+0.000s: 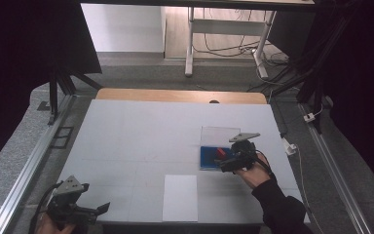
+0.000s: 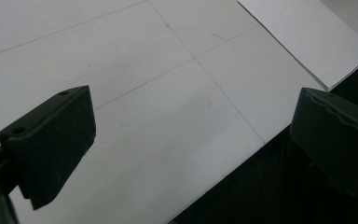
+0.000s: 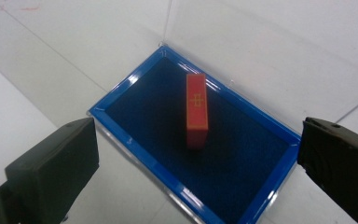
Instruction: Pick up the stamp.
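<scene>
A small red block point(image 3: 196, 108) with a gold mark on its top face stands on edge in a shallow blue tray point(image 3: 124, 93). In the high view the red block point(image 1: 220, 153) and blue tray point(image 1: 206, 158) lie right of the table's middle, with a clear lid point(image 1: 218, 134) raised behind them. My right gripper point(image 1: 230, 163) hovers just over the tray's near right side, open, with nothing between its jaws; in its own view the right gripper point(image 3: 200, 161) frames the block. My left gripper point(image 1: 95, 209) is open at the table's near left corner, over bare tabletop point(image 2: 177, 107).
A white sheet of paper point(image 1: 180, 197) lies at the table's front edge, between the two grippers; its corner, the paper point(image 2: 307, 37), reaches the left gripper view. Metal rails point(image 1: 29, 163) run along both sides of the table. A desk frame point(image 1: 224, 29) and cables stand beyond the far edge.
</scene>
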Demonstrator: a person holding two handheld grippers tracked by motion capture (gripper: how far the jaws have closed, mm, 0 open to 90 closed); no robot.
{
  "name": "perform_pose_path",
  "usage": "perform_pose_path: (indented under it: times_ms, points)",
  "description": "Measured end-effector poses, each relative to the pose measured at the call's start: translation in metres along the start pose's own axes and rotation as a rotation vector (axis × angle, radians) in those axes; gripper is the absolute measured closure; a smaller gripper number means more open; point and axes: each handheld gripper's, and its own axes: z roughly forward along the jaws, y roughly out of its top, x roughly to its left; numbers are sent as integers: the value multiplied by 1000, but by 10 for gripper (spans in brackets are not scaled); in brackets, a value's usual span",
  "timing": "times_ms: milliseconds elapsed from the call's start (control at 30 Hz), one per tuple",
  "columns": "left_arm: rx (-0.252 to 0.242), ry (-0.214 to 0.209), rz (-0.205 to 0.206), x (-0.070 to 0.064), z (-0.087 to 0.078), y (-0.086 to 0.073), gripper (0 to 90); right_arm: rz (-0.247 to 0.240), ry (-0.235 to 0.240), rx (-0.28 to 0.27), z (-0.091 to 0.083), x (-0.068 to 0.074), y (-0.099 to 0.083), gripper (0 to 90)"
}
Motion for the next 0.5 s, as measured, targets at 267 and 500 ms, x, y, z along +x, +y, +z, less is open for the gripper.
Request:
perform_pose_path:
  times_ms: [267,500]
  points:
    - [0,-1,2,0,0,0,8,-19,-21,38,14,-1,6,0]
    - [2,1,16,-2,0,0,8,-14,-40,52,23,-2,10,10]
